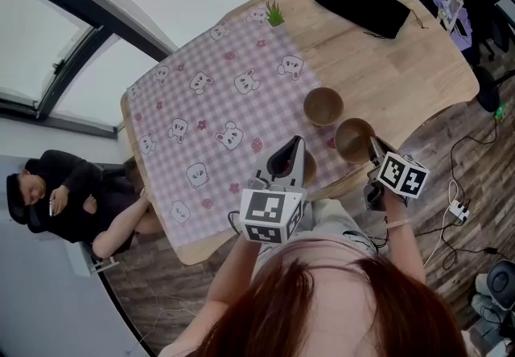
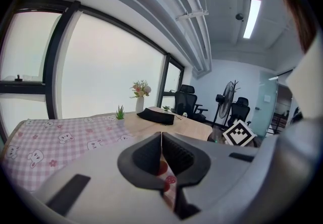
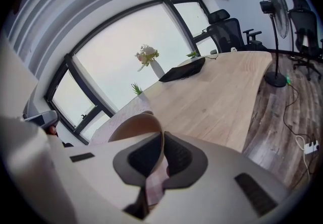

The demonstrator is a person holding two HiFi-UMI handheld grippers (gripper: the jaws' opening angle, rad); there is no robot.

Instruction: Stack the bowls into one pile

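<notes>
Tan round wooden bowl (image 1: 354, 141) sits at near edge of light wood table (image 1: 402, 66). Right gripper (image 1: 374, 156) has jaws clamped on its thin rim. We see second matching bowl (image 1: 323, 106) just beside, further in. Left gripper (image 1: 288, 161) hangs over pink checked cloth (image 1: 209, 122), jaws pressed together, nothing between.

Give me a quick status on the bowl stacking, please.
Left gripper shut, empty, above the checked cloth. Right gripper shut on rim of near bowl. Other bowl sits just beyond, not yet stacked. Nothing in between.
</notes>
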